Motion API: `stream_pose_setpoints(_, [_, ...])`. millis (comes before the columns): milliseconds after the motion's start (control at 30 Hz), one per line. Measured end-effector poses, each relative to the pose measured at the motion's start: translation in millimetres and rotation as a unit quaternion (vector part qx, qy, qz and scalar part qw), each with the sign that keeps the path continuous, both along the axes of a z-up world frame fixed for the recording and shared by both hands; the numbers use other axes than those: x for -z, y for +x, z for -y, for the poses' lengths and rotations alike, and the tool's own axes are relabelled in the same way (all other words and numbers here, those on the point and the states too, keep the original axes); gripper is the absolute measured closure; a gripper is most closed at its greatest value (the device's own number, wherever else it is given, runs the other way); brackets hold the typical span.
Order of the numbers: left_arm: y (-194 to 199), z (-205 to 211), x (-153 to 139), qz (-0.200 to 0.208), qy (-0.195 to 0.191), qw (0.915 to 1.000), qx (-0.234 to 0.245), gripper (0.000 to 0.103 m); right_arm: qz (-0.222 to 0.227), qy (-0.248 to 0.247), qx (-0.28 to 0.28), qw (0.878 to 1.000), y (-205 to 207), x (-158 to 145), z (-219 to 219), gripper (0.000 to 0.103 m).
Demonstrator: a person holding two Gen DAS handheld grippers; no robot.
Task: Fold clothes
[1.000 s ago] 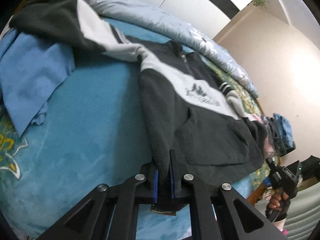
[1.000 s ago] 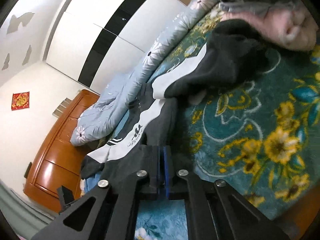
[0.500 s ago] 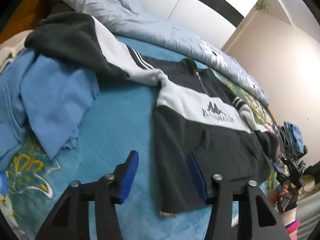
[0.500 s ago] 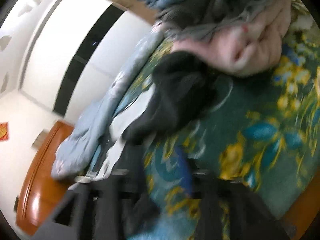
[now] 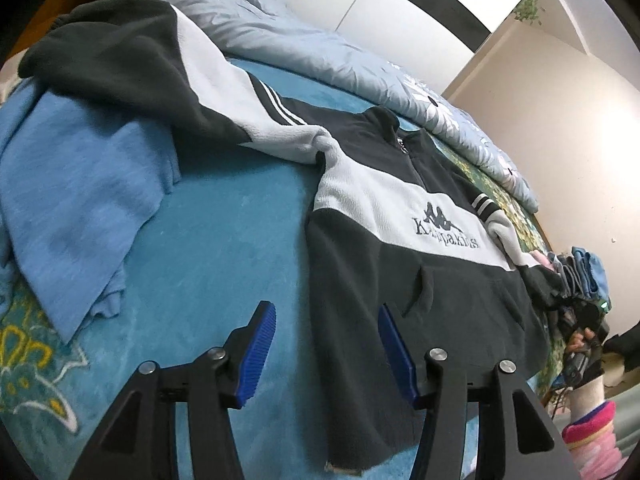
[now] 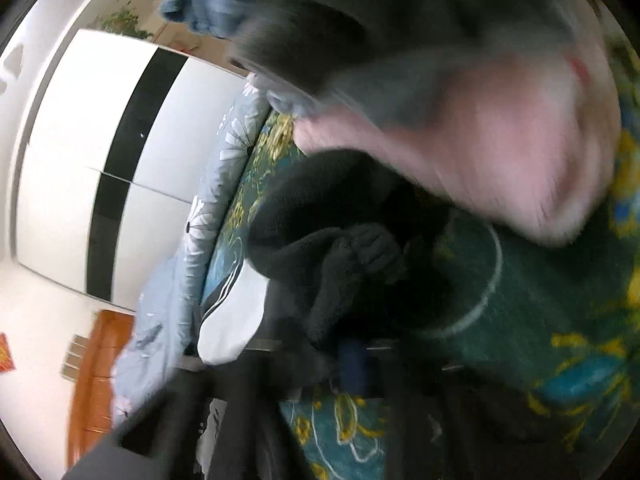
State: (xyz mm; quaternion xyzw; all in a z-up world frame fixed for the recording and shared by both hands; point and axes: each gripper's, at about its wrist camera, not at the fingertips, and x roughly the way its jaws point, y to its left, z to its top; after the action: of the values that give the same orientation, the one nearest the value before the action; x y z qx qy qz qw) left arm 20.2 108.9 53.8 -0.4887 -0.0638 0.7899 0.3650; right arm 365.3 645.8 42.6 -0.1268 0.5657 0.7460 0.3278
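A black and white fleece pullover (image 5: 420,240) lies flat, front up, on the teal bedspread (image 5: 224,248), with one sleeve stretched to the far left. My left gripper (image 5: 326,350) is open and empty, just above the pullover's lower left hem. The right wrist view is blurred by motion. It shows the pullover's other dark sleeve cuff (image 6: 328,248) bunched close in front of my right gripper (image 6: 320,356), whose fingers are smeared; one blue pad (image 6: 352,360) shows. I cannot tell how its jaws stand. The right gripper also shows far right in the left wrist view (image 5: 584,340).
A blue garment (image 5: 76,200) lies at the left. A pale floral duvet (image 5: 320,52) runs along the back. A stack of folded clothes, pink and grey (image 6: 480,128), sits right of the pullover, close to the right gripper. A white wardrobe (image 6: 100,152) stands behind.
My left gripper has let go of the pullover's hem, opened and pulled back. My right gripper has let go of the hem too and swung toward the sleeve cuff by the folded stack.
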Motion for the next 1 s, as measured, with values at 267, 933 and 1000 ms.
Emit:
stream_pose_setpoints(267, [-20.1,10.7,-6.0,-0.043,-0.008,0.9989,-0.018,0.046,0.050,0.181,-0.017,0.982,-48.3,-152.4,-21.6,0.098])
stream_pose_setpoints(933, [-42.3,68.6,-13.9,-0.035,0.025,0.9961,-0.078,0.046,0.199,0.326,-0.396,0.835,-401.6,-105.4,218.3,0.097])
stream_pose_setpoints(1000, [-44.4,74.3,-13.0,-0.032,0.023,0.9957,-0.084,0.046,0.210,0.311,-0.425,0.824,-421.4,-74.9,243.0,0.097])
